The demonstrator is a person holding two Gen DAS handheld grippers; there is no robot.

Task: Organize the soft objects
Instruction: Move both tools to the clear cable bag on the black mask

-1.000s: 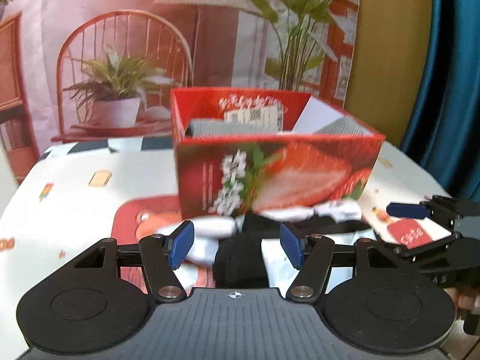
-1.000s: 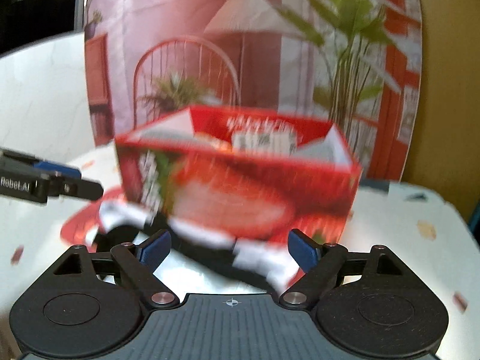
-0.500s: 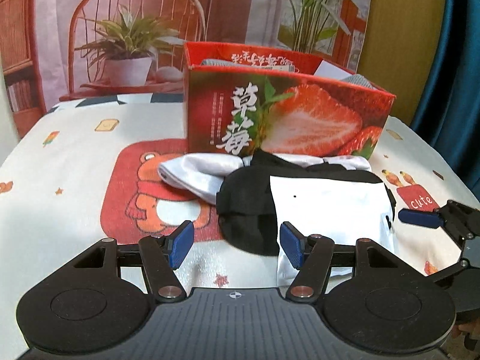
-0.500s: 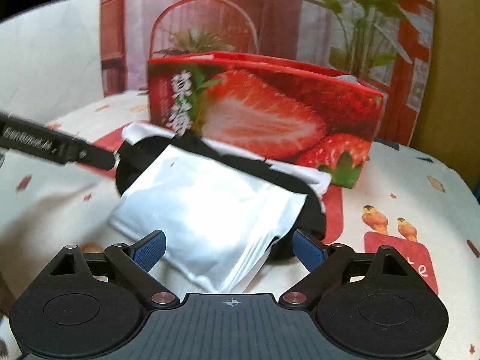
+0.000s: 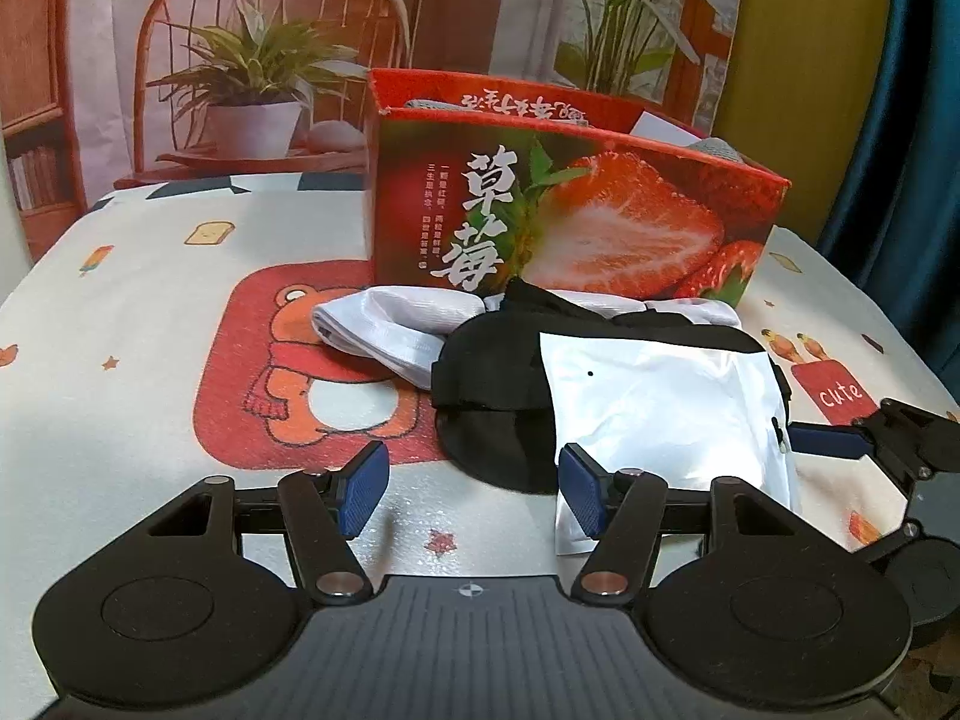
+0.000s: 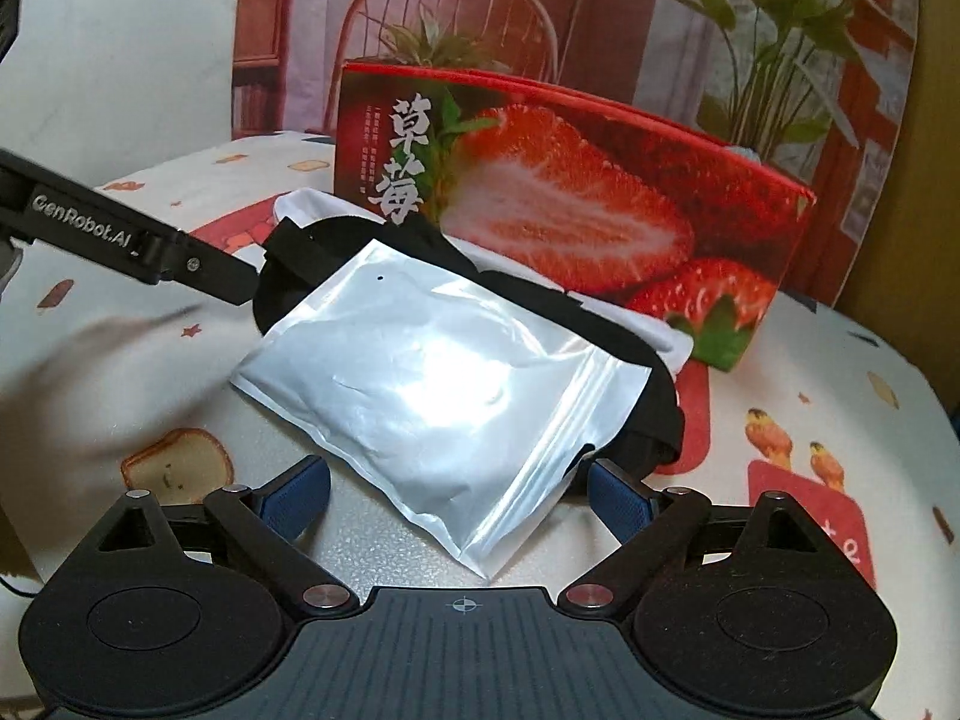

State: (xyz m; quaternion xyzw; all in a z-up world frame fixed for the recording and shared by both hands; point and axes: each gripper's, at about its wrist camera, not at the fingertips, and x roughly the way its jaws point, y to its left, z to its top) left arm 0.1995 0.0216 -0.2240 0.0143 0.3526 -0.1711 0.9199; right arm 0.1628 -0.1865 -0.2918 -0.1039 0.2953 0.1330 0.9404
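Observation:
A shiny white plastic pouch (image 5: 666, 414) lies on black fabric (image 5: 492, 372) in front of a red strawberry-print box (image 5: 564, 210). White cloth (image 5: 390, 324) lies to the left under the black piece. My left gripper (image 5: 474, 492) is open and empty, low over the table just short of the pile. In the right wrist view the pouch (image 6: 438, 372) lies between the fingers of my open right gripper (image 6: 462, 498), with nothing held. The box (image 6: 570, 210) stands behind, with grey items inside it.
The table (image 5: 132, 312) has a white cartoon-print cloth with a red bear patch. A printed backdrop with chair and plants hangs behind. A blue curtain (image 5: 912, 120) is at the right. The left gripper's arm (image 6: 120, 240) reaches in from the left in the right wrist view.
Both grippers have pulled back from the box and lowered. The white pouch, unseen a second ago, now lies on the black fabric. Both stay open.

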